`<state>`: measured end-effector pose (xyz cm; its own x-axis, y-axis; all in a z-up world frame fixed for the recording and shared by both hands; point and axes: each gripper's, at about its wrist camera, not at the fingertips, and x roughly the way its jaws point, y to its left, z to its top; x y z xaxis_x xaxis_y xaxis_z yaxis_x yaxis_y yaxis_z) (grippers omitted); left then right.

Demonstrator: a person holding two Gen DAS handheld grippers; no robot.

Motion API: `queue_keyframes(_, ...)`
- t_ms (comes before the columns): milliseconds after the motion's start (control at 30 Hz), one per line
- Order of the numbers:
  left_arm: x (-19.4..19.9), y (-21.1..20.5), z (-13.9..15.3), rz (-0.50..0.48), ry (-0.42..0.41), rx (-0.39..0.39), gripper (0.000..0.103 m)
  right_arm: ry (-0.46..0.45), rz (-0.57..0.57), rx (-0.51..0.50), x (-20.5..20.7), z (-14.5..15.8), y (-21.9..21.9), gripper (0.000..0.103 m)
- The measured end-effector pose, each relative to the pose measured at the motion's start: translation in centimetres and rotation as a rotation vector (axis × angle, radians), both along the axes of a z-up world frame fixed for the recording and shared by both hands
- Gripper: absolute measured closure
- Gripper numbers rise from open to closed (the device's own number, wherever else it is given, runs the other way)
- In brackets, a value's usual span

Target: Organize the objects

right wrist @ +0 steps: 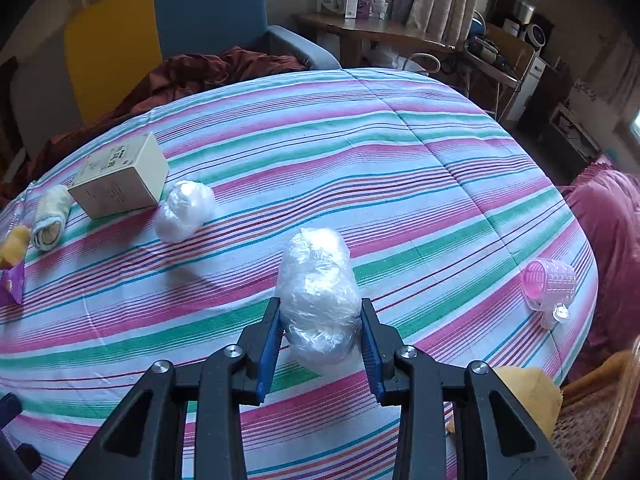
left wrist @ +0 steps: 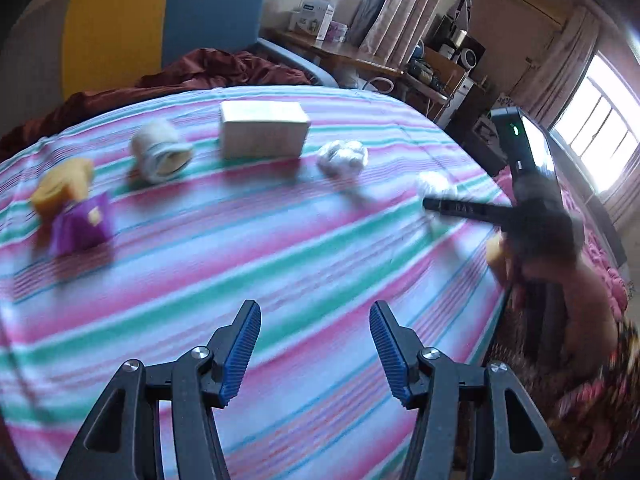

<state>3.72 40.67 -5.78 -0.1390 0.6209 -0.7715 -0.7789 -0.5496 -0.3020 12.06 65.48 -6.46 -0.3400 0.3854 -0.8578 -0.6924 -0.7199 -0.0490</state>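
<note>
Where stripes lie bare, bedspread room.

The yellow plush toy sits half hidden behind the right claw's arm; the purple packet is edge-cropped.

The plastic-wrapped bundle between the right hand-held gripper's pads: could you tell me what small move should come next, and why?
Probably a short lift straight up. The right hand-held gripper has both pads pressed on the plastic-wrapped bundle, which looks to be resting on the striped bedspread, so raising it clears the cloth before carrying it anywhere.
</note>
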Motion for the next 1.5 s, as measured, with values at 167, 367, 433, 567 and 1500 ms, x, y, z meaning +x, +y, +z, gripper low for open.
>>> queue_keyframes(167, -1.6, 4.2, 0.0, 0.013, -0.036, 0.027, 0.041, -0.001, -0.017, -0.022, 0.1, -0.3, 0.4, 0.066)
queue_keyframes(367, -2.5, 9.0, 0.0, 0.003, -0.029, 0.035, 0.040, 0.034, -0.052, -0.006, 0.5, 0.5, 0.9, 0.066)
queue_keyframes(433, -2.9, 10.7, -0.1, 0.001, -0.029, 0.034, 0.040, 0.055, -0.076, -0.006, 0.8, 0.9, 1.4, 0.066)
queue_keyframes(567, -3.5, 13.7, -0.2, 0.011, 0.021, 0.016, 0.040, 0.087, -0.129, -0.037, 1.7, 1.1, 2.5, 0.066)
queue_keyframes(1500, -4.2, 11.6, -3.1, 0.095, 0.189, 0.070, 0.067, 0.126, -0.073, -0.021, 0.9, 1.5, 1.7, 0.066)
